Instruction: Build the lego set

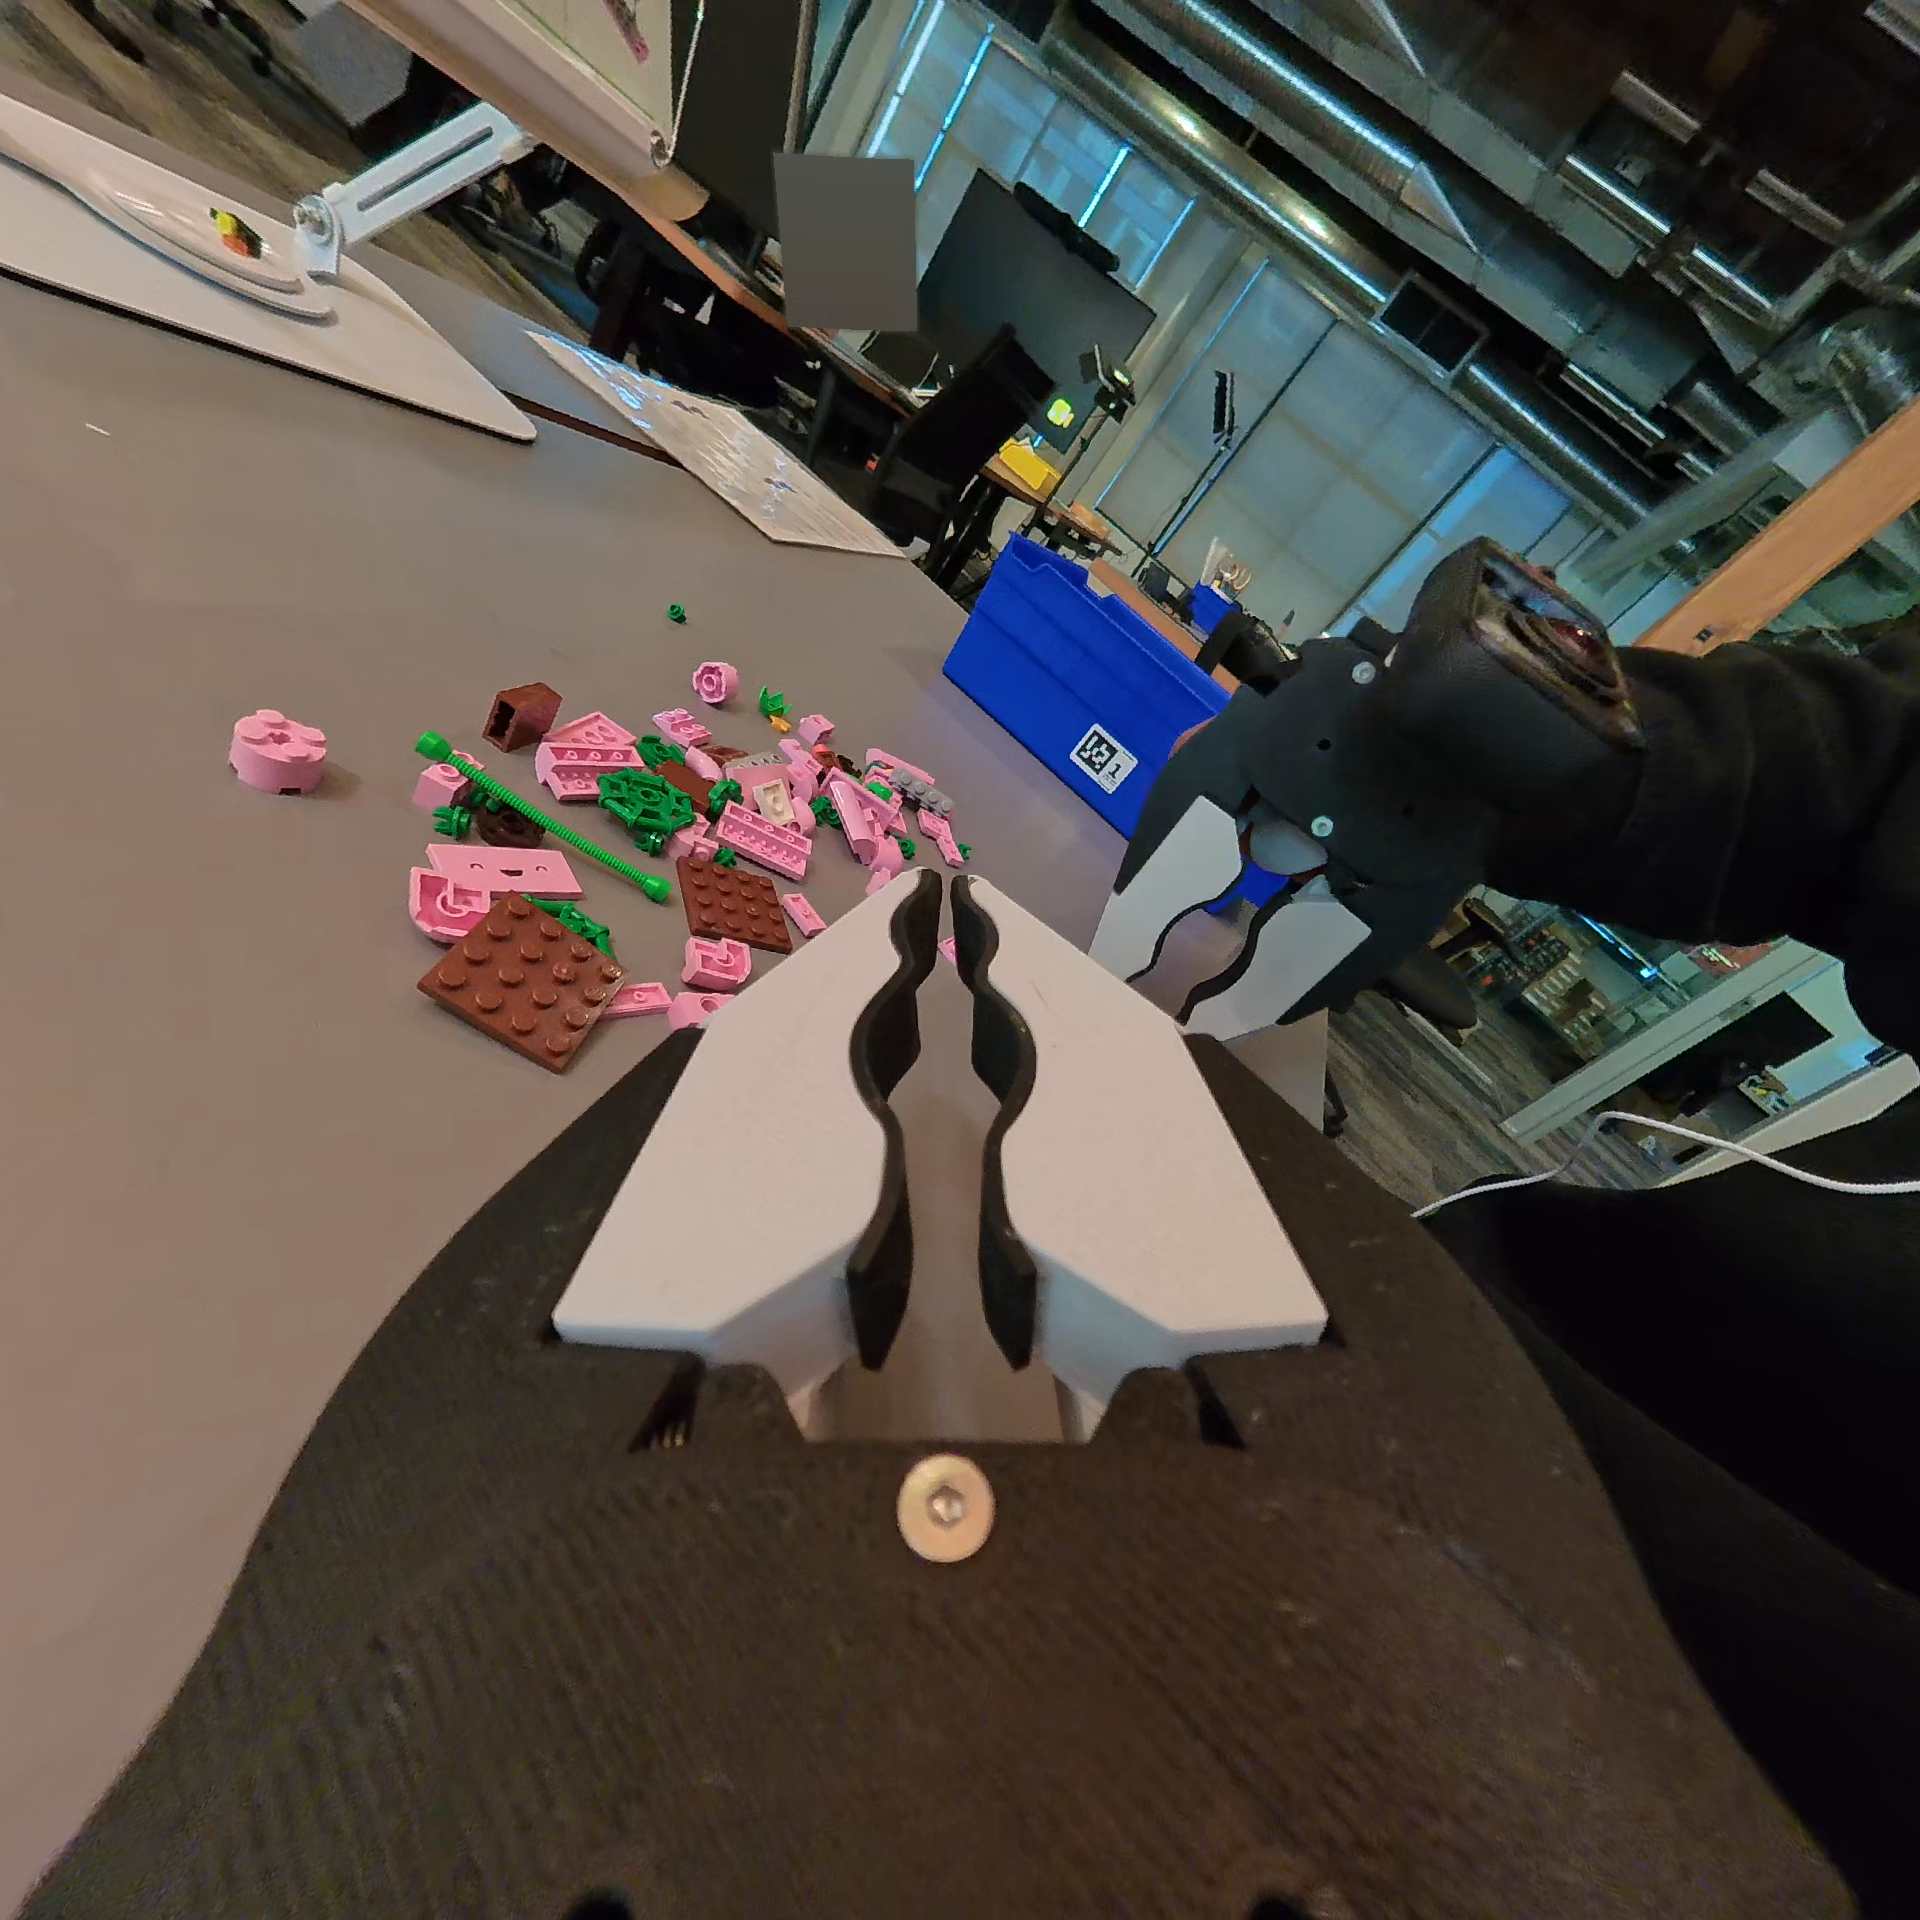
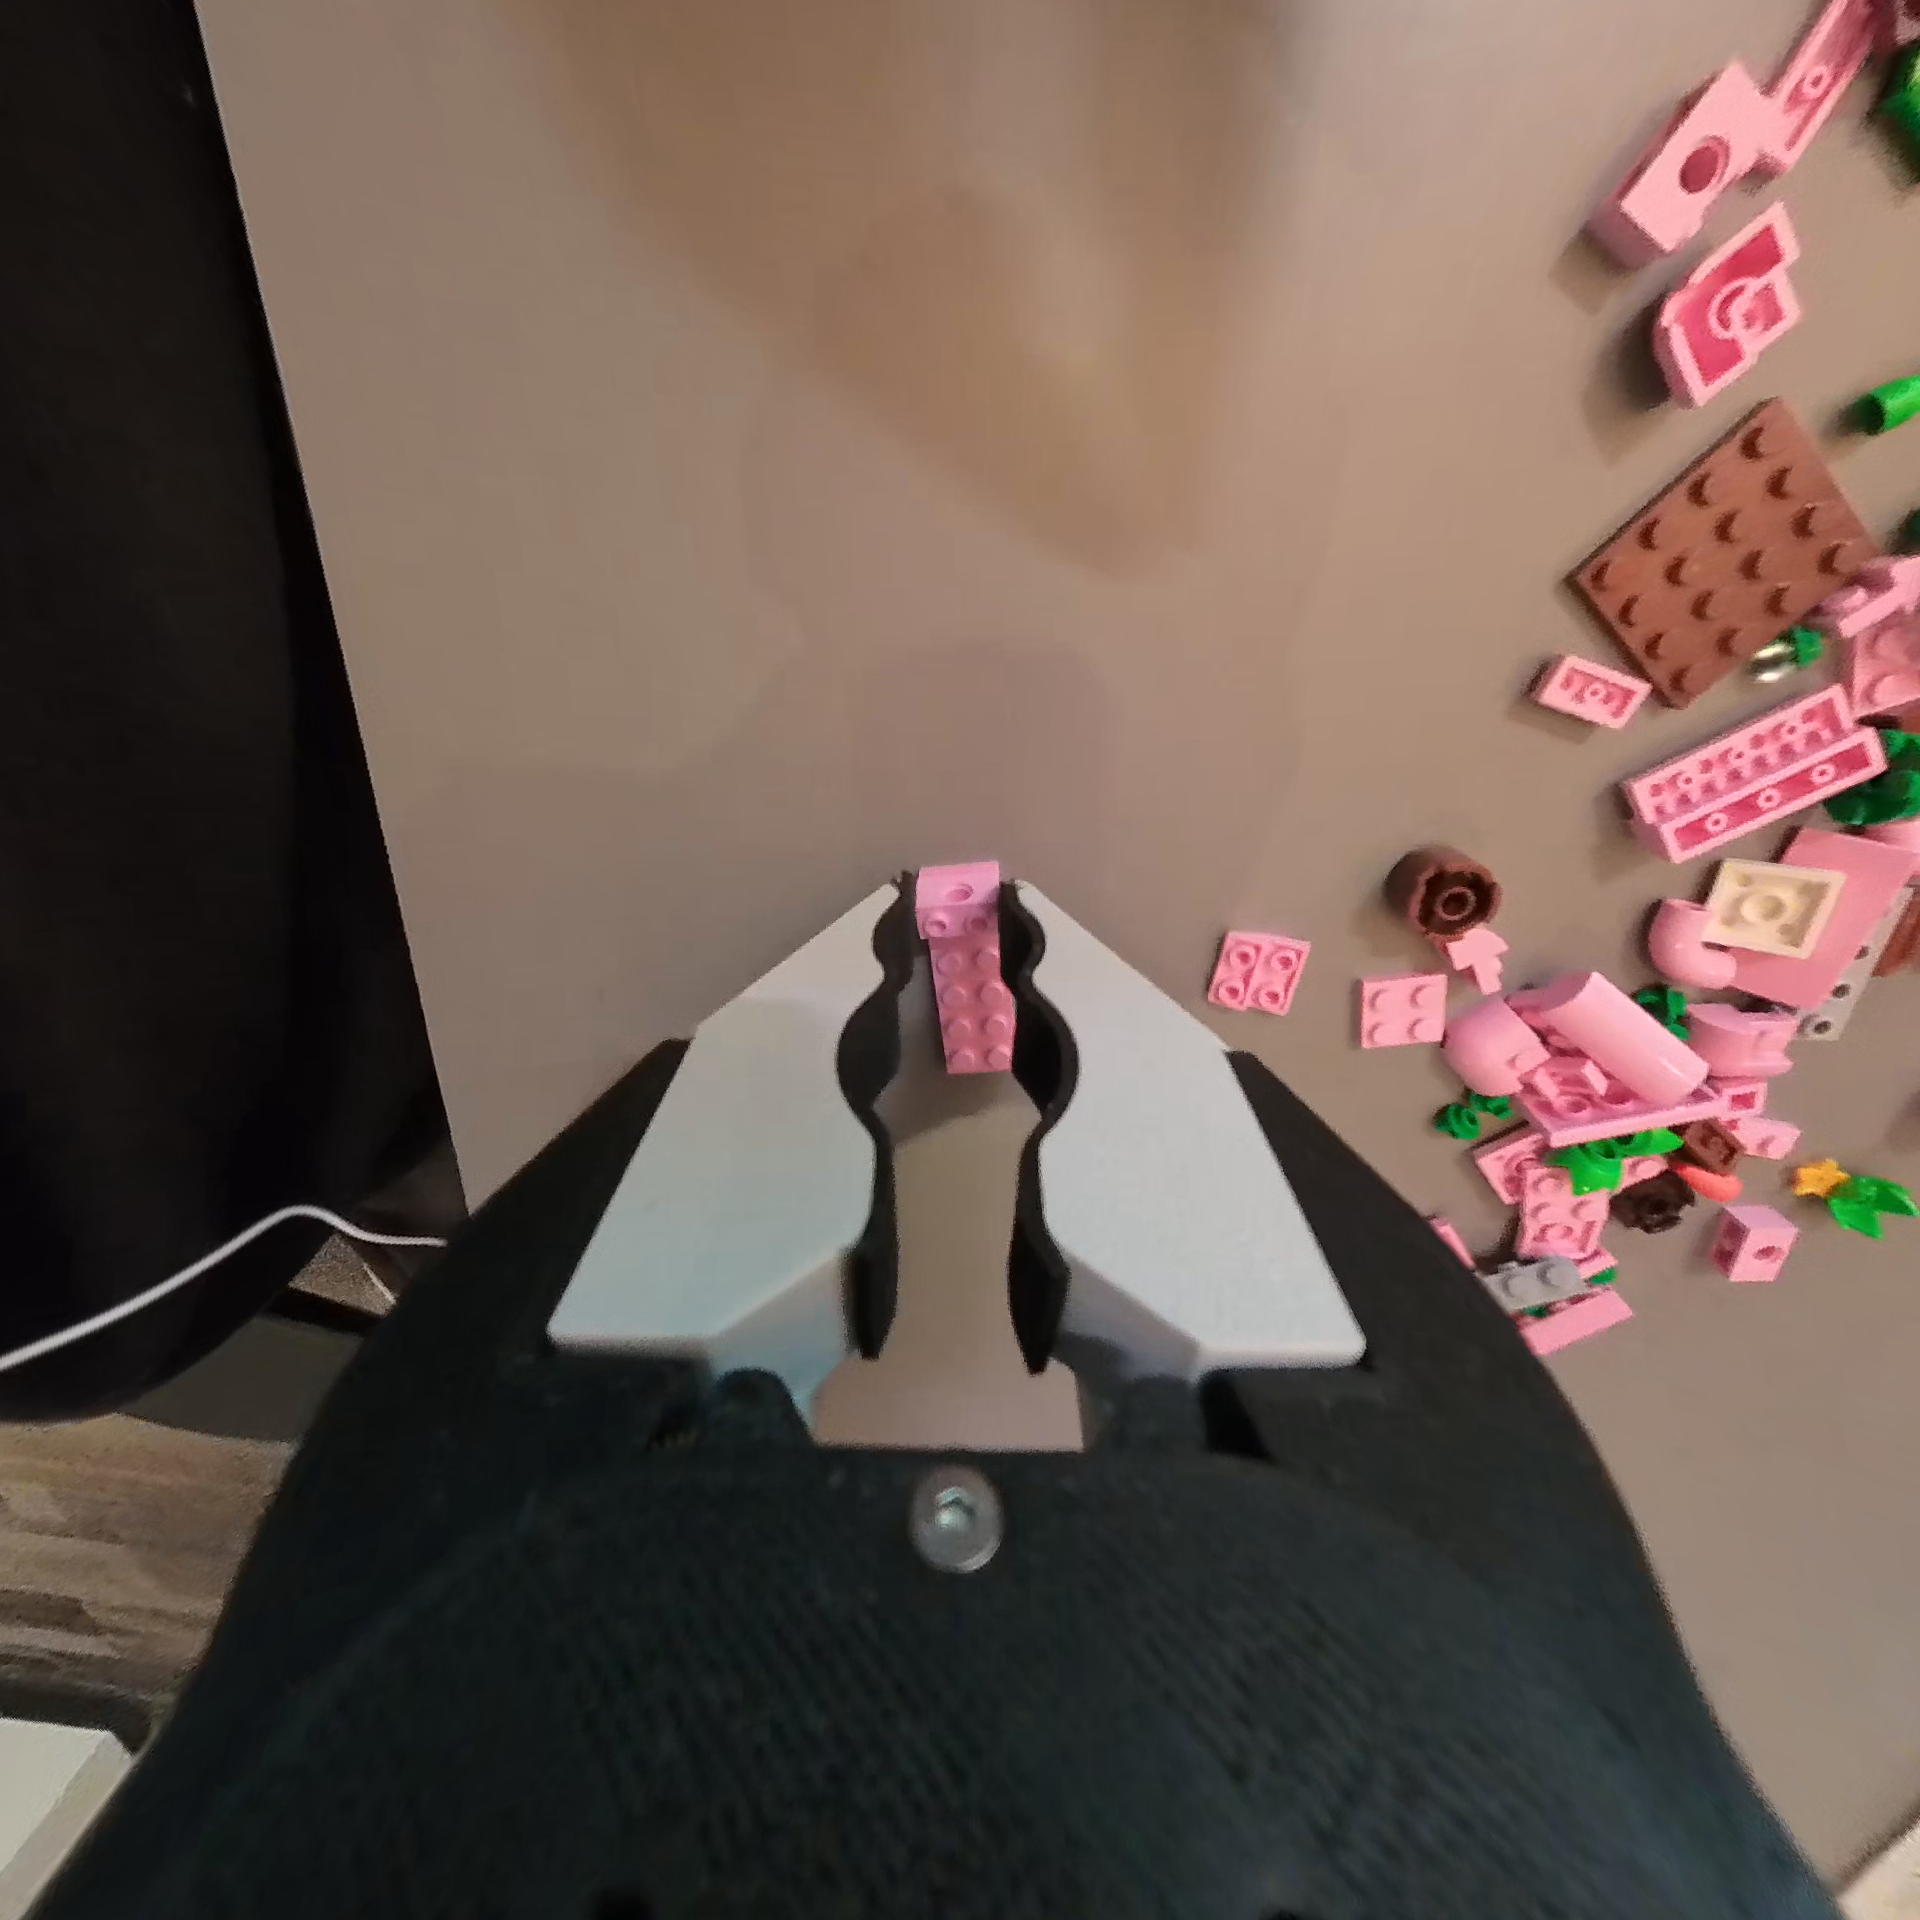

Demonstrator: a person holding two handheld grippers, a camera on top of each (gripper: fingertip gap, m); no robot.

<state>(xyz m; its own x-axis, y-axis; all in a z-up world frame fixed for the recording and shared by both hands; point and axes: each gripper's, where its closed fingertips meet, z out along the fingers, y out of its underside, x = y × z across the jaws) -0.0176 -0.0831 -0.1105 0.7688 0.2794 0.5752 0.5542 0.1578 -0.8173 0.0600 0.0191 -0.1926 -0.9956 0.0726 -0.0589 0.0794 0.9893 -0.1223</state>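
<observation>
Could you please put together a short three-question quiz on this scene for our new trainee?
1. True or false: the right gripper holds a pink piece.
2. The left gripper is: A) gripping a brown plate, B) nearly shut on nothing, C) wide open.
3. What colour is the long ridged rod in the loose pile?

Key: 1 true; 2 B; 3 green.

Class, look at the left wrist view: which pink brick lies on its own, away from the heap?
The round pink brick. It sits alone on the grey table, left of the heap, touching no other piece.
</observation>
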